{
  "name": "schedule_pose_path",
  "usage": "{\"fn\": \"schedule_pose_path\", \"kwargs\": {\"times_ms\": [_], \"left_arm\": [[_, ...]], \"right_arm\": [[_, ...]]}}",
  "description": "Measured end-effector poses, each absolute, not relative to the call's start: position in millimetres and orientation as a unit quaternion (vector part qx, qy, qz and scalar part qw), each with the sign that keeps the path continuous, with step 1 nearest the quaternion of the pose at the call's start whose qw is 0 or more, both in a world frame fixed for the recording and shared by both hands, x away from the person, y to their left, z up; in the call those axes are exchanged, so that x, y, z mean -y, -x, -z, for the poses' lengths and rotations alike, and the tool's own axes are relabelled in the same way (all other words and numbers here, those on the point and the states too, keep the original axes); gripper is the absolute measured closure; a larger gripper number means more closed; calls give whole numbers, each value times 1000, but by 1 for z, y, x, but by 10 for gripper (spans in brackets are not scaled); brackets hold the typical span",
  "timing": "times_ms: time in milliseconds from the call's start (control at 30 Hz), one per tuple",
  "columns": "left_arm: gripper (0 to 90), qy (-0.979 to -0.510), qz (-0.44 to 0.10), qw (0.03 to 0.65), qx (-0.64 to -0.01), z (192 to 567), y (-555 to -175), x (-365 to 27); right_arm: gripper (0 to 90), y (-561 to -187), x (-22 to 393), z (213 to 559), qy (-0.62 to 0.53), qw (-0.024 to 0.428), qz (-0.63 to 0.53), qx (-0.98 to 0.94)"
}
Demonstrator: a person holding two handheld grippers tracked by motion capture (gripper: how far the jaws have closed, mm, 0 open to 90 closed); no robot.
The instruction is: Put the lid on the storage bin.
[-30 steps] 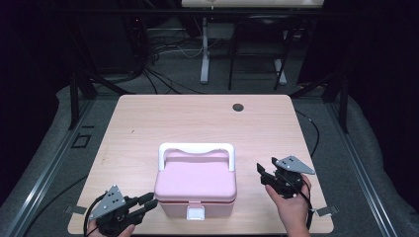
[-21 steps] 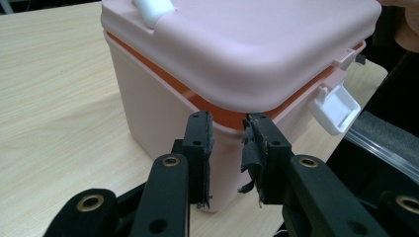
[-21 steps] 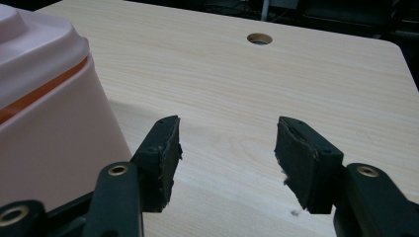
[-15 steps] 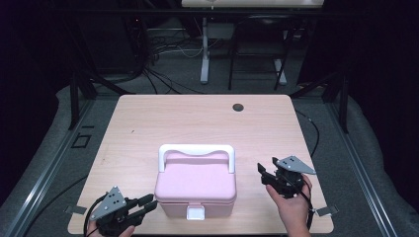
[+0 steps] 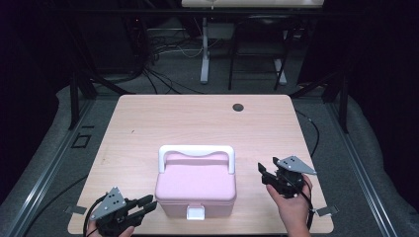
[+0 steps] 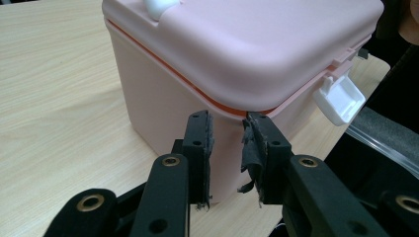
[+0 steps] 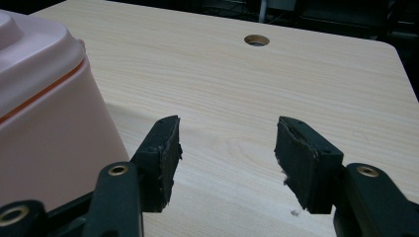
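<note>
Two grippers flank pink box [image 5: 196,185]: left gripper [image 5: 146,205] at its near-left corner, jaws apart, empty; right gripper [image 5: 265,174] just beside its right wall, jaws wide.

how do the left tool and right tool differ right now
The left tool has its jaws set narrowly apart, while the right tool has its jaws spread wide. The left tool points at the near corner of the pink box; the right tool sits beside the box, pointing across bare table. Both grip nothing.
</note>
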State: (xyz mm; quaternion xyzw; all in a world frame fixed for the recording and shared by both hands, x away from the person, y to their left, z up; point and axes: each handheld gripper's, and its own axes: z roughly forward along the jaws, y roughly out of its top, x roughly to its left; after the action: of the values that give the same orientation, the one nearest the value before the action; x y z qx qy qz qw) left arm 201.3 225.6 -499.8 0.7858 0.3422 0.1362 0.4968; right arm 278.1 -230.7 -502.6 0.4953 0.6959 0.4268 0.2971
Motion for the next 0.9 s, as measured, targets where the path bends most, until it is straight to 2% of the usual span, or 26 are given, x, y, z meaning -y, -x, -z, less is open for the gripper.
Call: {"fn": "schedule_pose_path", "kwargs": {"times_ms": [900], "left_arm": [[689, -775, -150, 497, -361, 498, -206, -234]], "right_arm": [[424, -278, 232, 504, -495, 299, -429, -694]]}}
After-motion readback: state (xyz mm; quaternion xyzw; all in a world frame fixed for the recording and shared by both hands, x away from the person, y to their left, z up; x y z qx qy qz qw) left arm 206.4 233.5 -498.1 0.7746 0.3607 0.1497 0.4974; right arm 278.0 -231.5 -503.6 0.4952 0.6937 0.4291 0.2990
